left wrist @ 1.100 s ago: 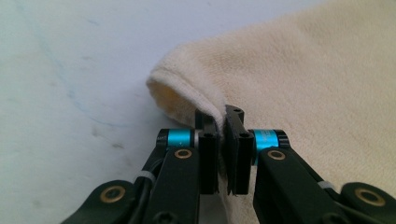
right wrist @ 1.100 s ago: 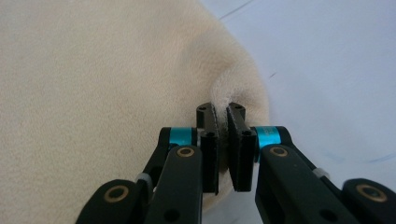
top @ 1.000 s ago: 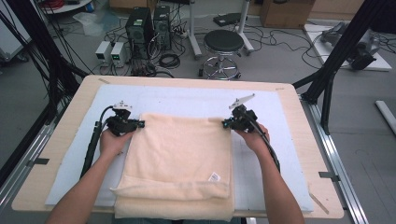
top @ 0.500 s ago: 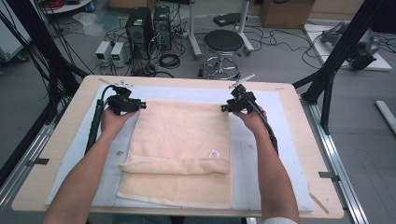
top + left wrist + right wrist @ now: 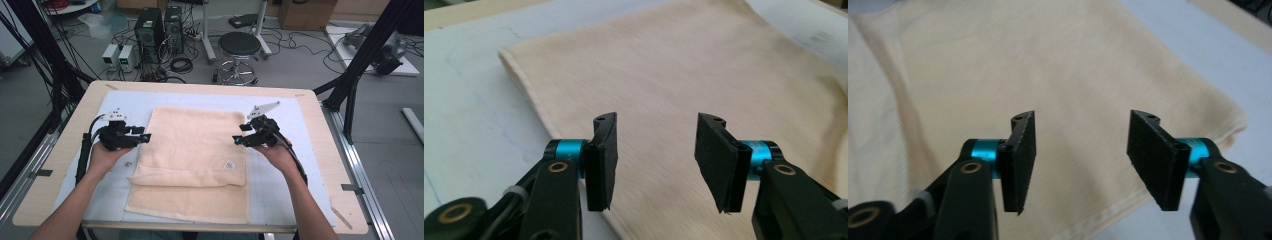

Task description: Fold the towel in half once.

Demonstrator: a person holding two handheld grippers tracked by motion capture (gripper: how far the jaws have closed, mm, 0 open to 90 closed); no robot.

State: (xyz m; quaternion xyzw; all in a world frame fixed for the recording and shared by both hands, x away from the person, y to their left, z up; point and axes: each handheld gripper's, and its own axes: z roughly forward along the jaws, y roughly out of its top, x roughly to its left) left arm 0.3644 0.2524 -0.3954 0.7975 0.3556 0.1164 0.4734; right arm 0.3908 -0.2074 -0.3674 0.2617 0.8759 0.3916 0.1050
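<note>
A cream towel [image 5: 195,145] lies folded on the pale blue mat [image 5: 125,107], its top layer ending short of the near edge, so a lower strip shows. My left gripper [image 5: 141,138] hovers at the towel's left edge, the right gripper [image 5: 237,140] at its right edge, both pointing inward. In the left gripper view the left gripper [image 5: 656,160] is open over the towel [image 5: 674,65]. In the right gripper view the right gripper [image 5: 1080,160] is open above the towel [image 5: 998,65]. Both pairs of jaws have just been opening, with nothing between them.
The mat covers a wooden table [image 5: 320,130]. A small white label [image 5: 230,164] sits on the towel's top layer. Behind the table stand a stool [image 5: 239,47], computer towers [image 5: 157,27] and cables on the floor. Black frame posts [image 5: 365,55] flank the table.
Both grippers carried the towel's edge farther away, then opened, let go and drew back toward the person. The top layer now lies flat on the towel.
</note>
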